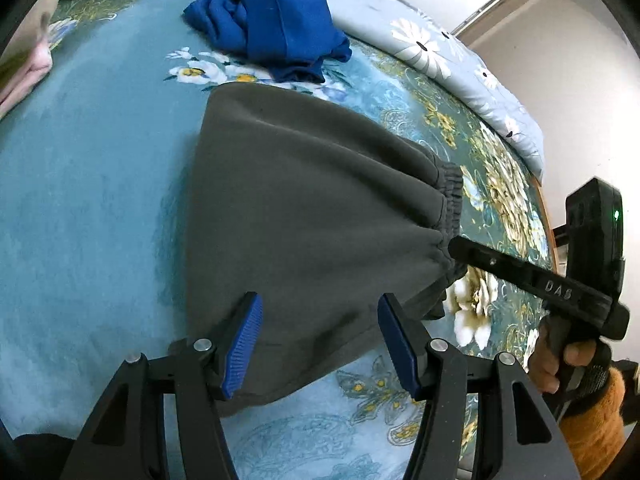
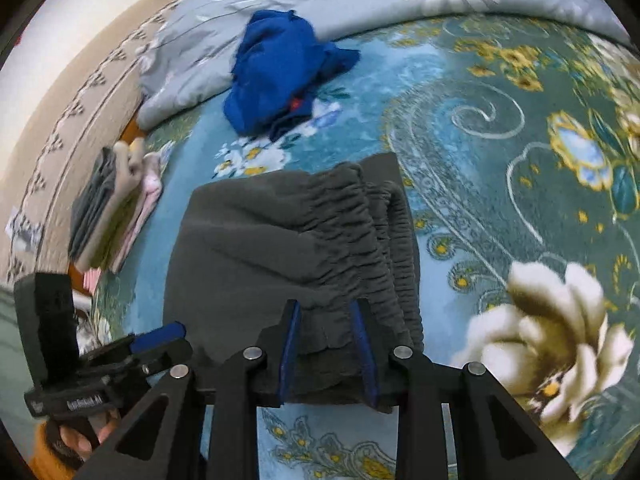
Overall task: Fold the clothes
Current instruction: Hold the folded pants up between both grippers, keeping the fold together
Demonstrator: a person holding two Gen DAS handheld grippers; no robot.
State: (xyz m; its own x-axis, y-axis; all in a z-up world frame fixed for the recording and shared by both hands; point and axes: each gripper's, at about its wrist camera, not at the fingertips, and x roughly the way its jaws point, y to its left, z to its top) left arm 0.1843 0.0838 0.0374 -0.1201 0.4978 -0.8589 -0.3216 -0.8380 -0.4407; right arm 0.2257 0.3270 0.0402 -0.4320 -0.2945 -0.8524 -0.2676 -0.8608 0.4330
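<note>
With the right gripper [image 2: 327,344] clamped on the gathered waistband at the 3 o'clock edge of the dark grey sweatpants [image 1: 304,216], and the left gripper [image 1: 320,344] spread wide over their 6 o'clock hem on the floral bedspread [image 1: 92,184], any further fold is best carried level, edges matched, short of the crumpled blue garment [image 1: 272,20] at 12 o'clock.

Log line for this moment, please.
left gripper: open over grey trousers | right gripper: shut on waistband | blue garment: unfolded
</note>
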